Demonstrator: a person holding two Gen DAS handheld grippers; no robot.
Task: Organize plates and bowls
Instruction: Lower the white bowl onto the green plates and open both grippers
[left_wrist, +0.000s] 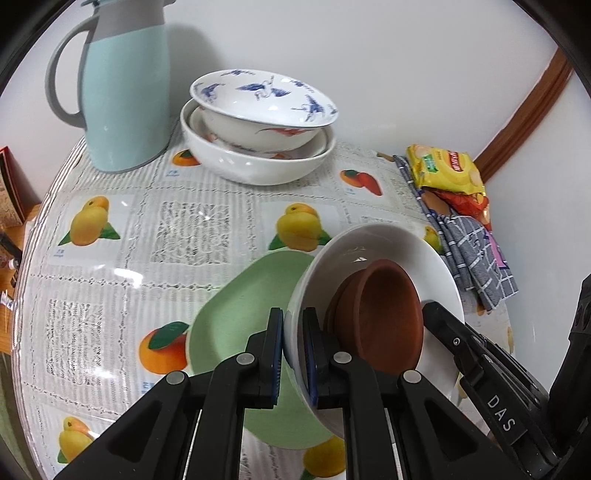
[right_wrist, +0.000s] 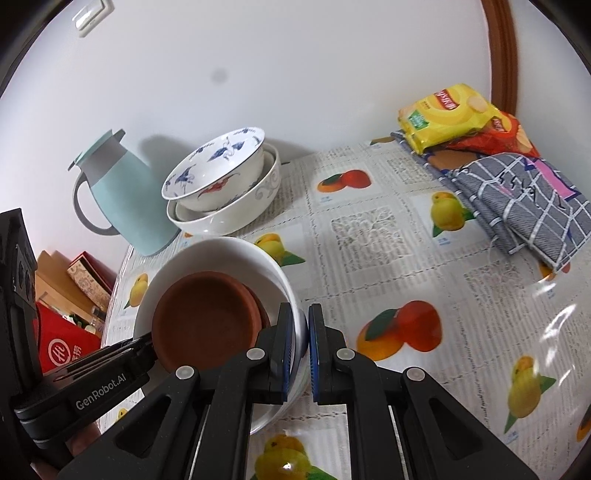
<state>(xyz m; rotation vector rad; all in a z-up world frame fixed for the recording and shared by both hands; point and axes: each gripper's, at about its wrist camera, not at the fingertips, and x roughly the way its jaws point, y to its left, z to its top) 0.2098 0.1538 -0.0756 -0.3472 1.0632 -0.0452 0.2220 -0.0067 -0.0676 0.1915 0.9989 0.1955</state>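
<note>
Both jaws clamped on white bowl (left_wrist: 380, 251) rim

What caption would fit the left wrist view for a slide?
Left gripper clamps the rim of a white bowl holding brown dishes, above a green plate.

The white bowl (left_wrist: 373, 251) is the landmark. Two small dishes (left_wrist: 384, 314) sit nested inside it. The oval plate (left_wrist: 236, 317) lies left of it, partly beneath it. Behind it, by the wall, stands a stack of bowls (left_wrist: 258, 129), the jug (left_wrist: 122, 92) to their left. Right of it lie folded cloths (left_wrist: 476, 258) under snack packets (left_wrist: 447, 170).
</note>
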